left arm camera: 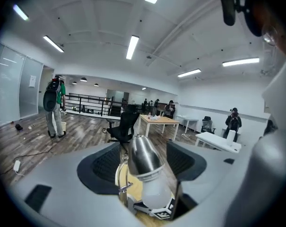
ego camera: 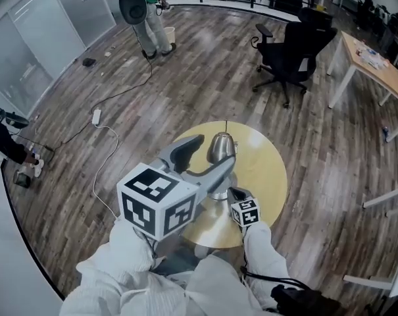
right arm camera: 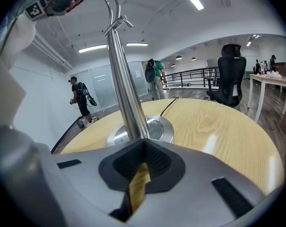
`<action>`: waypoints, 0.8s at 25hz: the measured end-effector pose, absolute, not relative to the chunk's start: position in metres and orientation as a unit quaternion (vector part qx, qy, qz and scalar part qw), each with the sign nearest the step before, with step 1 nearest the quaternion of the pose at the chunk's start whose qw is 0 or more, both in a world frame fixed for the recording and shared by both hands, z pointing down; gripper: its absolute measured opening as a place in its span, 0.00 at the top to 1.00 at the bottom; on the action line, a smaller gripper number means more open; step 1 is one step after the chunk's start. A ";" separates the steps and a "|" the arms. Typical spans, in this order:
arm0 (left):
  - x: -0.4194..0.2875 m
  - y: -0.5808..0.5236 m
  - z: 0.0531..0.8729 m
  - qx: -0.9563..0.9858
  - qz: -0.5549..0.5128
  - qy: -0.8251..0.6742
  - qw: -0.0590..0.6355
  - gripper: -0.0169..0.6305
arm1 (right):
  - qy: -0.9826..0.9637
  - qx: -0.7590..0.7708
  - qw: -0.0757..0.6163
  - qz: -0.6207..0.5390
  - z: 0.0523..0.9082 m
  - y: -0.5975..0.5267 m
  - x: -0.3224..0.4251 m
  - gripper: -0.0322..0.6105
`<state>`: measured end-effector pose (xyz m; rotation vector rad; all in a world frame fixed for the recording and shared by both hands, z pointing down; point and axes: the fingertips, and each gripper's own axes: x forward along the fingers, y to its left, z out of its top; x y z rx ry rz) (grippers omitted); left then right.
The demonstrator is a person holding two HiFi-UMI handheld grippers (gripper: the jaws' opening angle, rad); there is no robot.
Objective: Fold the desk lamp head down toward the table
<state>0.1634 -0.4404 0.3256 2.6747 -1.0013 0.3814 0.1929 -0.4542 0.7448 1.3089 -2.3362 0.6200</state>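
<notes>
The desk lamp stands on a round wooden table (ego camera: 268,170). Its silver head (ego camera: 221,147) sits high on a thin chrome pole (right arm camera: 126,93) that rises from a round metal base (right arm camera: 158,126). My left gripper (ego camera: 208,155) is raised to the head's height. In the left gripper view the head (left arm camera: 139,156) lies between the wide open jaws, with a gap to the pads on both sides. My right gripper (ego camera: 233,193) is low by the base. Its jaws are closed to a narrow slit, and the tips (right arm camera: 142,143) sit right in front of the foot of the pole.
The lamp's cable (right arm camera: 169,107) runs off the far side of the table. A black office chair (ego camera: 291,51) and a wooden desk (ego camera: 373,61) stand beyond. A person with a backpack (ego camera: 143,12) is far off at the back left. A white cable (ego camera: 100,120) lies on the floor.
</notes>
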 end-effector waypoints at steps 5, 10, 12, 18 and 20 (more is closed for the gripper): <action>0.171 -0.446 0.332 0.911 0.162 -0.353 0.140 0.57 | -0.833 0.468 0.196 0.221 0.744 -0.454 0.194 0.93; 0.172 -0.439 0.333 0.908 0.174 -0.355 0.136 0.62 | -0.834 0.465 0.199 0.220 0.744 -0.456 0.195 0.93; 0.171 -0.434 0.334 0.908 0.177 -0.353 0.140 0.62 | -0.835 0.463 0.200 0.219 0.744 -0.455 0.195 0.93; 0.169 -0.406 0.352 0.906 0.230 -0.320 0.157 0.62 | -0.835 0.463 0.209 0.211 0.745 -0.454 0.195 0.93; 0.168 -0.396 0.357 0.905 0.242 -0.310 0.161 0.62 | -0.835 0.464 0.208 0.211 0.745 -0.454 0.194 0.93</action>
